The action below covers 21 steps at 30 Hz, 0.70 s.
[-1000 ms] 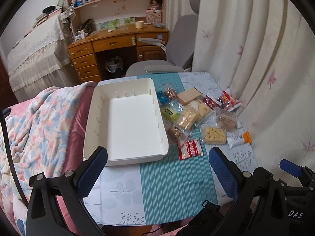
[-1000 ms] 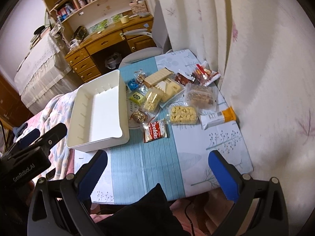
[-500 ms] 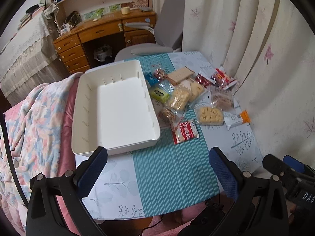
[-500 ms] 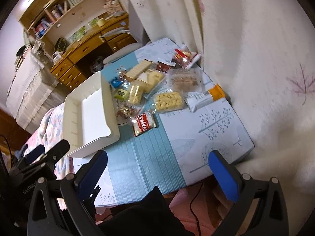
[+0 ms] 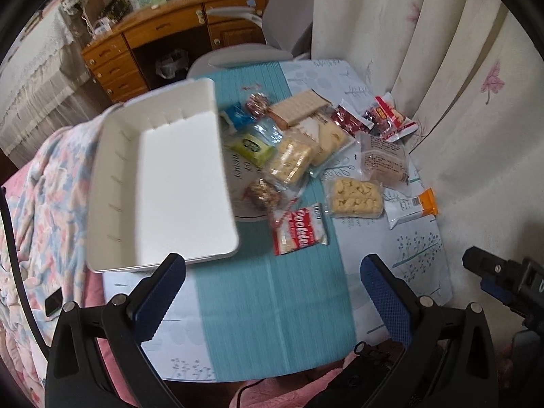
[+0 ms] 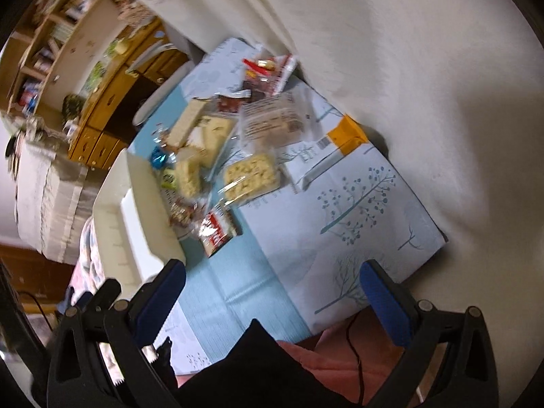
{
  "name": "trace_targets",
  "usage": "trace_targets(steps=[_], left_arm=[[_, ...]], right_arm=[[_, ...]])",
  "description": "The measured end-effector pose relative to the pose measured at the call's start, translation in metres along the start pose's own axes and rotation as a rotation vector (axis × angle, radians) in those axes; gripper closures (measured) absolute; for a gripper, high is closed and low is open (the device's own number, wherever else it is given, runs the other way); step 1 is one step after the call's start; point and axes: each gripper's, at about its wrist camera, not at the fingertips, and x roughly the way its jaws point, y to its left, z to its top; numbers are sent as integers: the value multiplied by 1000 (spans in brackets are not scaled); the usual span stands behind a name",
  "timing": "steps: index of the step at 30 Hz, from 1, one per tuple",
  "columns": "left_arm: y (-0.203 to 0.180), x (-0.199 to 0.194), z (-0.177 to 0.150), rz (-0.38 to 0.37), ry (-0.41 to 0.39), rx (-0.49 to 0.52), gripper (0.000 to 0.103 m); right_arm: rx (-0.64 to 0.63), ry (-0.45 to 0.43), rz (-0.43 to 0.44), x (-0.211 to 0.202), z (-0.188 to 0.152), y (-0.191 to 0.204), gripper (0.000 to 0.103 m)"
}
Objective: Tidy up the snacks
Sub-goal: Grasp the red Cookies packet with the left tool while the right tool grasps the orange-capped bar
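An empty white bin (image 5: 163, 176) sits on the left of a small table (image 5: 278, 306). Right of it lie several wrapped snacks: a red cookie pack (image 5: 301, 229), a clear pack of yellow biscuits (image 5: 355, 197), an orange-ended wrapper (image 5: 411, 207), a wafer pack (image 5: 299, 107) and a green packet (image 5: 253, 146). My left gripper (image 5: 272, 292) hangs open above the table's near end, holding nothing. My right gripper (image 6: 272, 301) is open too, tilted, above the near right corner; its view shows the bin (image 6: 142, 204), the cookie pack (image 6: 217, 233) and the biscuits (image 6: 251, 175).
A curtain (image 5: 425, 51) hangs close along the table's right side. A flowered blanket (image 5: 40, 204) lies left of the bin. Beyond the table stand a grey chair (image 5: 258, 44) and a wooden desk (image 5: 163, 34).
Both grippers have moved in toward the table, so the bin and snacks look larger. The right gripper's view has rolled and swung toward the curtain. Both stay open.
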Motion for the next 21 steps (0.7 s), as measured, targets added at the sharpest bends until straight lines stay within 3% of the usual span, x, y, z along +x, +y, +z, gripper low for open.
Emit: trace_targets(steps=[9,17,21], left_arm=[[-39,72,26,12,192,-31,1],[-48,141,31,51,383,-131,1],[-42,175,30,52,479,-216,1]], right_arm=[[113,141,33,49,65,-33,1],[243,276,16,109,103,-55,9],[271,310,-13,132,113,-59,18]])
